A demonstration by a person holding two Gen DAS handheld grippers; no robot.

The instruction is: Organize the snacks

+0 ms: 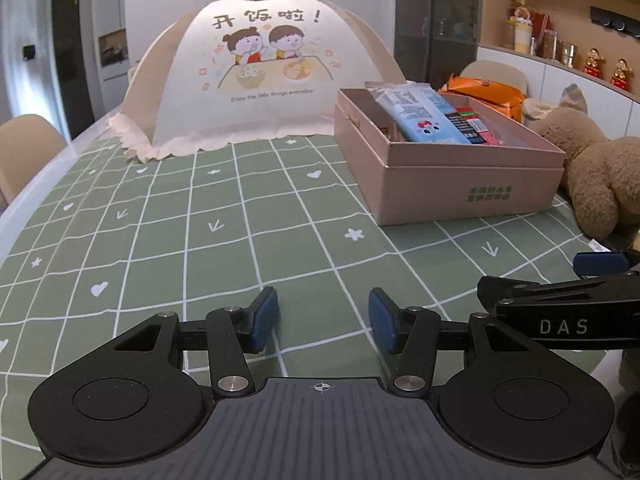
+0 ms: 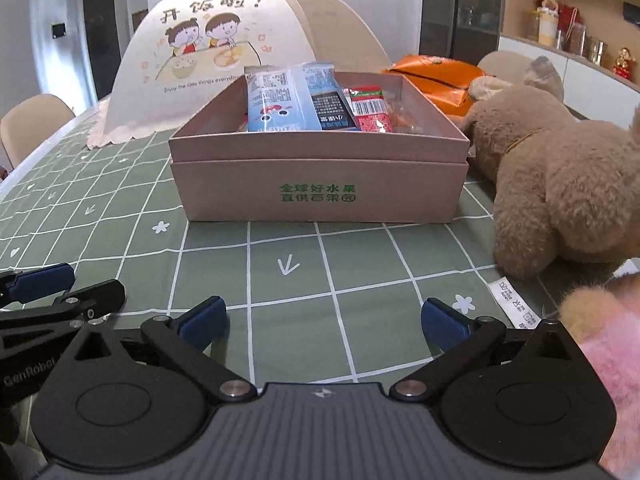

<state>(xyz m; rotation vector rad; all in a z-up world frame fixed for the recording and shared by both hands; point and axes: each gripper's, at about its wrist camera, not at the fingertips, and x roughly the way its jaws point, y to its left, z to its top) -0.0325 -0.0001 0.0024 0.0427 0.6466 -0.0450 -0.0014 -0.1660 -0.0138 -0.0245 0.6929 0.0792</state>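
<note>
A pink cardboard box with green print stands on the green checked tablecloth; it also shows in the left wrist view. It holds several snack packets: a light blue one, also in the left wrist view, a black one and a red one. An orange snack bag lies behind the box, also in the left wrist view. My left gripper is open and empty, low over the cloth. My right gripper is open and empty, in front of the box.
A cream food cover with a cartoon print stands at the back of the table. A brown plush toy lies right of the box, a pink plush at the right edge. Chairs stand around the table; shelves stand at right.
</note>
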